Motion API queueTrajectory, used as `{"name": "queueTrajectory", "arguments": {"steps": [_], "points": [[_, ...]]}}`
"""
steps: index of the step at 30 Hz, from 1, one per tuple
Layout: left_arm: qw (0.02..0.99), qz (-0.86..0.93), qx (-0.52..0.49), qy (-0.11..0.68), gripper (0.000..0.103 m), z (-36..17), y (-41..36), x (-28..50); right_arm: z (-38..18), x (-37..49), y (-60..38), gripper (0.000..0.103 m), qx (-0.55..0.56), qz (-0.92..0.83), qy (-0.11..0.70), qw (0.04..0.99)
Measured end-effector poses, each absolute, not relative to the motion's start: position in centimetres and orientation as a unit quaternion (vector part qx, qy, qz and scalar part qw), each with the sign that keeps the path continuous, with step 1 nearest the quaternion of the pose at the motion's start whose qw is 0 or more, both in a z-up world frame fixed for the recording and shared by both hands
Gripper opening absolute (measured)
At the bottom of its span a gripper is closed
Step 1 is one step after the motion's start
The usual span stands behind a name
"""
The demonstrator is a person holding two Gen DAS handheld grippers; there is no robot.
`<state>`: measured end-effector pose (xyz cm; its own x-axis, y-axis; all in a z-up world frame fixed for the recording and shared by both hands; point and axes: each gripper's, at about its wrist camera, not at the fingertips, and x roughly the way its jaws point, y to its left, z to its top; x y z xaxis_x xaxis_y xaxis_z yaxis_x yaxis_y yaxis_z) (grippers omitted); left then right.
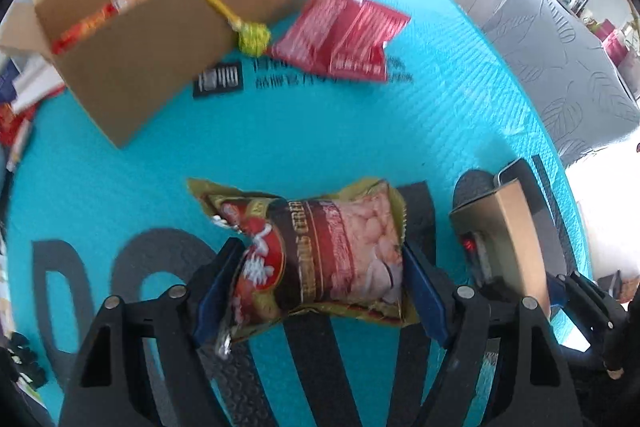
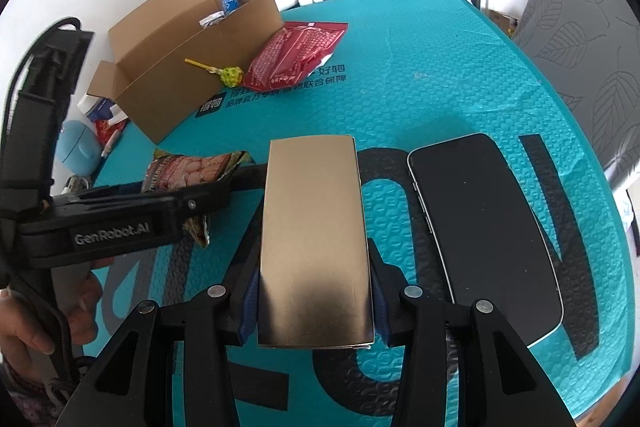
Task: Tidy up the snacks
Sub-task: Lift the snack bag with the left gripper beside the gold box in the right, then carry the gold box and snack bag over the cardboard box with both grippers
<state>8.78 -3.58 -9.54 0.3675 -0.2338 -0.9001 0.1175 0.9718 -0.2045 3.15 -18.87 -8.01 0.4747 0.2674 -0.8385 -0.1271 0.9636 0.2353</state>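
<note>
A snack bag (image 1: pixel 316 251) is clamped by the left claw (image 1: pixel 320 279) above the teal desk (image 1: pixel 360 131), near the cardboard box (image 1: pixel 160 39). A gold packet (image 2: pixel 314 247) is gripped by the right claw (image 2: pixel 314 301), just beside a phone (image 2: pixel 484 227).

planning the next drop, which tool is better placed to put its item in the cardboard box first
Left, probably. The left tool grips the snack bag, nearer the cardboard box. The right tool holds a gold box farther away.
</note>
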Motion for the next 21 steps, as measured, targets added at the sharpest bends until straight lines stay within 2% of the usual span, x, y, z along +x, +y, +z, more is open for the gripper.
{"name": "queueTrajectory", "arguments": {"steps": [6,12,21], "points": [[0.834,-0.119,-0.037,0.538,0.078,-9.7,-3.7,8.4,-8.4,3.2,-18.9,0.044,0.070,0.115,0.503,0.854],[0.843,-0.138,-0.037,0.519,0.060,-9.3,-2.9,7.4,-8.9,3.2,-18.5,0.044,0.068,0.118,0.510,0.849],[0.851,-0.155,-0.031,0.500,0.059,-7.5,-2.0,6.3,-8.6,3.5,-17.5,0.044,0.065,0.130,0.510,0.848]]}}
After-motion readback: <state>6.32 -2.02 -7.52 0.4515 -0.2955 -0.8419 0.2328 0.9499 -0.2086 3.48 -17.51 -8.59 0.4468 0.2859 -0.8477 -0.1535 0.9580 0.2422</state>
